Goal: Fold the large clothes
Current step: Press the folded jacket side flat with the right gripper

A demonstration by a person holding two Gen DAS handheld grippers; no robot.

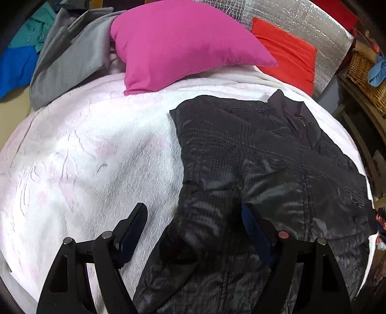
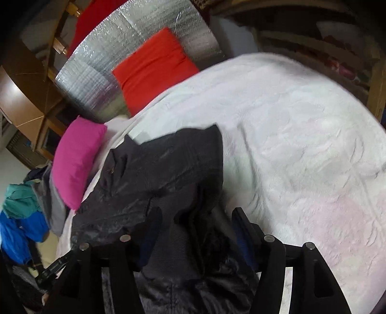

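A black quilted jacket lies spread on the white bedspread, collar toward the far right. My left gripper hovers over its near left edge, jaws wide open, one finger over the bedspread and the other over the jacket; nothing is pinched. In the right wrist view the same jacket is rumpled, and a raised bunch of its fabric stands between the fingers of my right gripper. The jaws stand apart there and the blue pad shows bare beside the cloth.
A pink pillow and a red pillow lie at the head of the bed against a silver foil panel. Grey clothing and blue-teal clothing pile up at the far left. A wicker basket stands right of the bed.
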